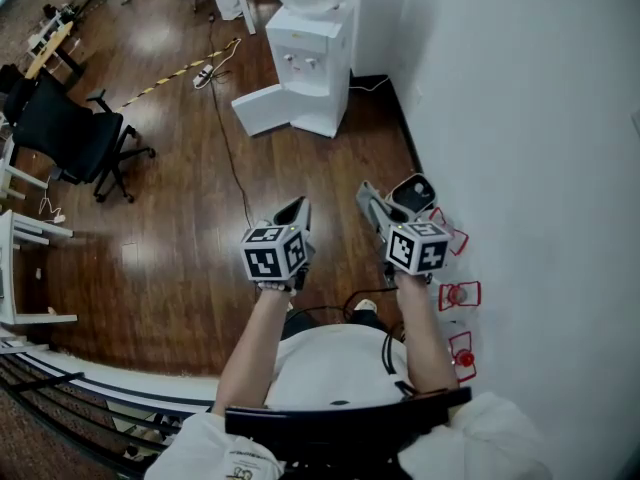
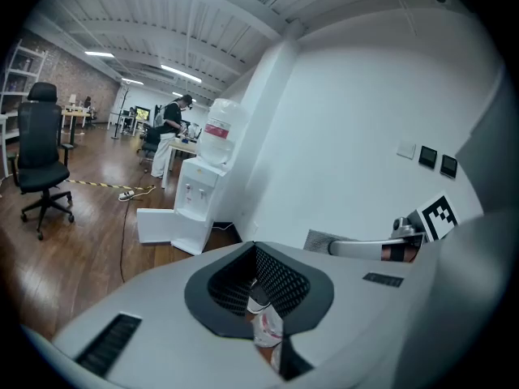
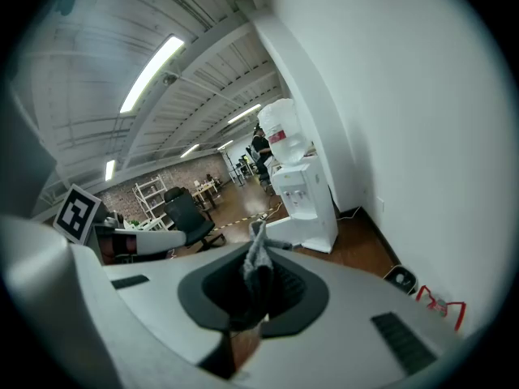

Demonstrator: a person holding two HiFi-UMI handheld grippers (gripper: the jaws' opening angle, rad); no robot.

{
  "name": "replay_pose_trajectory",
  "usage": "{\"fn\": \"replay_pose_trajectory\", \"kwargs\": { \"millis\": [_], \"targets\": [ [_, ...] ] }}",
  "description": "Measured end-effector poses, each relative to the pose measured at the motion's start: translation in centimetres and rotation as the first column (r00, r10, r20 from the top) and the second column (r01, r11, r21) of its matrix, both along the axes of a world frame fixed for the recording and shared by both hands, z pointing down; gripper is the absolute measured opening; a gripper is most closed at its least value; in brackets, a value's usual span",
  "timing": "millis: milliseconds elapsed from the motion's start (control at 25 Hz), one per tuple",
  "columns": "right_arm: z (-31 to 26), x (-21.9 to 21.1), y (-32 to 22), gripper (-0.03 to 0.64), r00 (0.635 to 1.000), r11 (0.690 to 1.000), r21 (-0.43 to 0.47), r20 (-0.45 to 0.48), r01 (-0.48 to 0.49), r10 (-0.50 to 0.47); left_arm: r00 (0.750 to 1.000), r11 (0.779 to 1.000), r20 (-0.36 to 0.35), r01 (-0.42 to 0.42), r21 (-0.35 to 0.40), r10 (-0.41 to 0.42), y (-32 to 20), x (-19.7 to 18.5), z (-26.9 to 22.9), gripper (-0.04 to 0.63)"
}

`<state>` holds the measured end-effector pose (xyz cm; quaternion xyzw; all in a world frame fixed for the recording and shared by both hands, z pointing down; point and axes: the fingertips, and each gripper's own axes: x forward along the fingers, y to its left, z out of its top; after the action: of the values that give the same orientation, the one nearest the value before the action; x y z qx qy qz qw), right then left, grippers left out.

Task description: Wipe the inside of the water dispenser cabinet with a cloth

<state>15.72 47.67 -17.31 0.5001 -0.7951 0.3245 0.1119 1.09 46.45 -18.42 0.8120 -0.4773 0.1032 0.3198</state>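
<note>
A white water dispenser (image 1: 310, 58) with a bottle on top stands against the wall well ahead of me, and its lower cabinet door (image 1: 262, 108) hangs open to the left. It also shows in the left gripper view as the dispenser (image 2: 199, 201) and in the right gripper view as the dispenser (image 3: 304, 197). My right gripper (image 1: 370, 200) is shut on a grey cloth (image 3: 258, 258), which sticks up between the jaws. My left gripper (image 1: 293, 211) looks shut, and a small white and reddish bit (image 2: 263, 322) shows low in its gap. Both grippers hang at waist height, far from the cabinet.
A black office chair (image 1: 75, 138) stands to the left on the wood floor. A cable (image 1: 225, 138) runs from a power strip (image 1: 205, 76) towards me. Red wire frames (image 1: 460, 293) and a round dark object (image 1: 412, 193) lie by the white wall on the right.
</note>
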Motion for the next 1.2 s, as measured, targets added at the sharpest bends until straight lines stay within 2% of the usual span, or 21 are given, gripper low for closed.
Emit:
{"fn": "replay_pose_trajectory", "kwargs": {
  "millis": [360, 600, 840, 1000, 1200],
  "targets": [
    [1.1, 4.1, -0.2, 0.037, 0.999, 0.999, -0.011, 0.025, 0.033, -0.033, 0.999, 0.999, 0.023, 0.037, -0.032, -0.037, 0.3, 3.9, 1.7, -0.011],
    [2.6, 4.2, -3.2, 0.037, 0.998, 0.999, -0.022, 0.047, 0.041, -0.04, 0.998, 0.997, 0.015, 0.063, -0.051, -0.062, -2.3, 3.3, 3.4, -0.011],
    [4.5, 0.4, -10.2, 0.037, 0.999, 0.999, -0.036, 0.003, 0.034, -0.034, 0.999, 0.998, -0.019, 0.046, -0.052, -0.047, -10.1, -0.5, 5.4, -0.011],
    [6.5, -4.6, -17.3, 0.037, 0.999, 0.997, -0.075, -0.025, 0.029, -0.031, 0.999, 0.998, -0.025, 0.032, -0.055, -0.033, -18.0, -5.4, 6.3, -0.011],
    [6.9, -10.8, -26.1, 0.037, 0.998, 0.995, -0.096, -0.057, -0.003, -0.003, 1.0, 0.997, -0.009, -0.022, -0.081, 0.021, -27.0, -11.1, 7.1, -0.011]
  ]
}}
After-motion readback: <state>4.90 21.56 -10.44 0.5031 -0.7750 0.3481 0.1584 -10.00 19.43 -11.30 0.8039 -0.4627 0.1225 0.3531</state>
